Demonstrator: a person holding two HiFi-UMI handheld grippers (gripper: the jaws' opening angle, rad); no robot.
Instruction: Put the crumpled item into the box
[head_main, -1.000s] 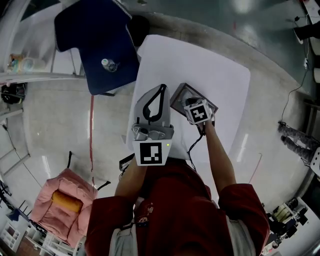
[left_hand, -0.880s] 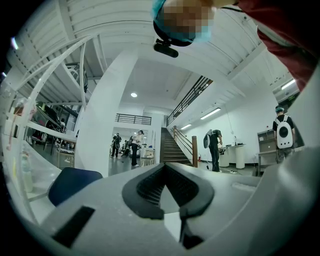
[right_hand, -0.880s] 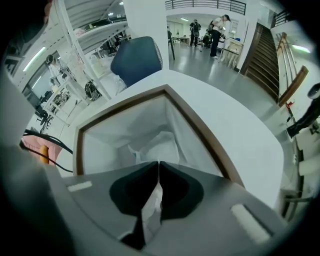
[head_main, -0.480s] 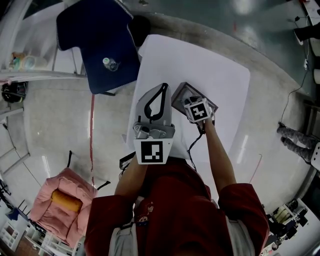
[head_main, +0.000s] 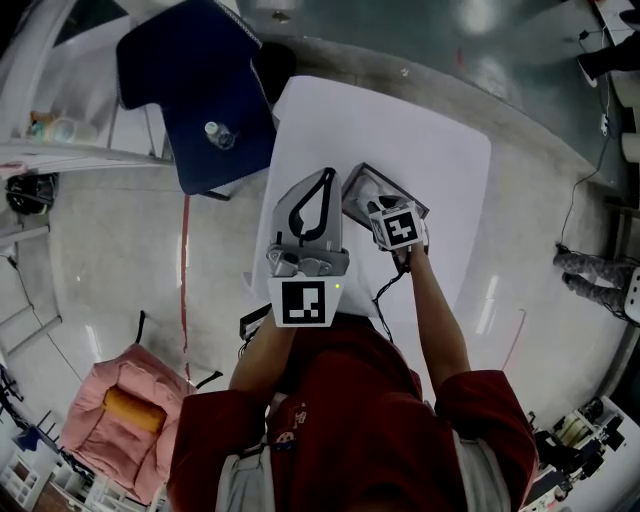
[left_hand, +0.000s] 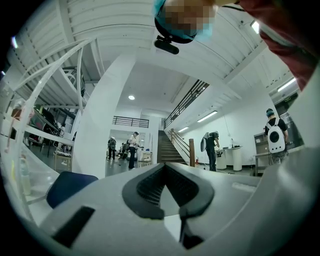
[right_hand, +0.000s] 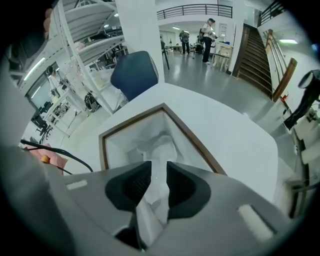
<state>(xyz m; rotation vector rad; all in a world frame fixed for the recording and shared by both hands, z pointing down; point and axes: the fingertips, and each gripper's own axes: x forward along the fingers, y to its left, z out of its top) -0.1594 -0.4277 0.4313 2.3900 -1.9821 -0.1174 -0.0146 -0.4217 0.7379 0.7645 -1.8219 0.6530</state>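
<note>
Crumpled item (right_hand: 162, 144) lies inside the box (right_hand: 131, 125).
Right gripper (right_hand: 158, 169) hangs over it; its jaws have just opened wide, with the item between them ungripped. At the box's 9 o'clock, over the white table (head_main: 420, 130), the left gripper (left_hand: 164, 169) is closed and empty.

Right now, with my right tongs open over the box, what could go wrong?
1. The right tongs have just been opening, yet the crumpled paper reaches up between them. It may cling and lift out of the box if they rise.
2. The left tongs, shut and empty, hang close beside the box in the head view. A careless swing could nudge it across the table.
</note>
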